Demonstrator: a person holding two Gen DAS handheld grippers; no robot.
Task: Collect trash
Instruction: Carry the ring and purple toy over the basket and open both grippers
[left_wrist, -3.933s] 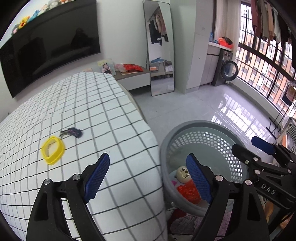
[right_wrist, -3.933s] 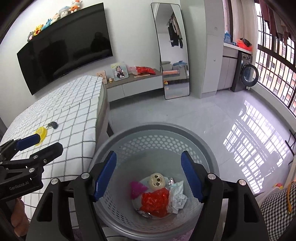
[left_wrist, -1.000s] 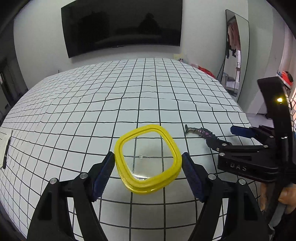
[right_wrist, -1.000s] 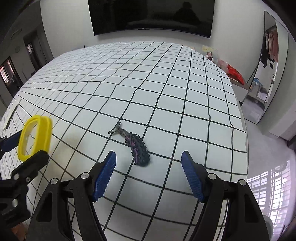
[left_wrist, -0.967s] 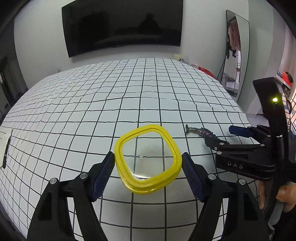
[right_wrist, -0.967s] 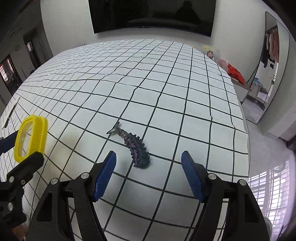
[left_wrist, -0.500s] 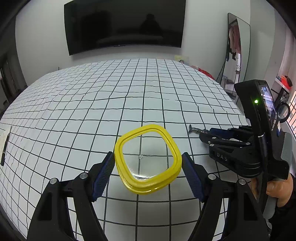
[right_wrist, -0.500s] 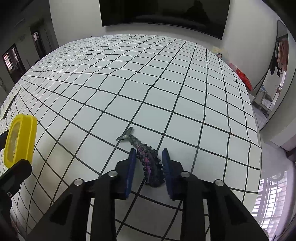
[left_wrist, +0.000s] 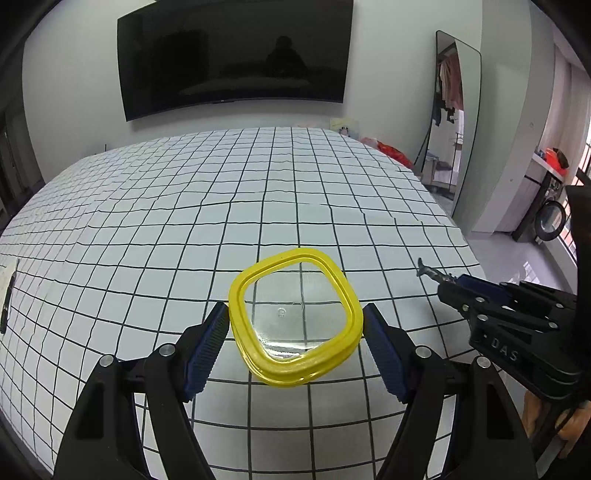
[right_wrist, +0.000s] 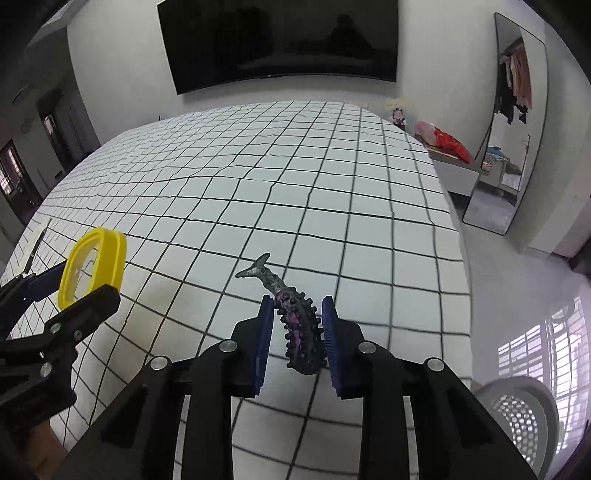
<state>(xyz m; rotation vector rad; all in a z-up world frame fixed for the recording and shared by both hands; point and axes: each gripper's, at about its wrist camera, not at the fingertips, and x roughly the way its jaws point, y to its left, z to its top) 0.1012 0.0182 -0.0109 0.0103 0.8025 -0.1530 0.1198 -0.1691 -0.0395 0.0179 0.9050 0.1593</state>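
Yellow-rimmed lid (left_wrist: 295, 317) being flanked by the wide-spread fingers of the left gripper (left_wrist: 295, 347), near the bed (left_wrist: 258, 192) front edge, studded purple toy (right_wrist: 295, 325) being gripped narrowly by the right gripper (right_wrist: 296, 336), toward the right edge.

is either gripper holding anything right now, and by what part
The right gripper grips the purple spiky toy by its thick body, tail free. The left gripper only straddles the yellow lid.
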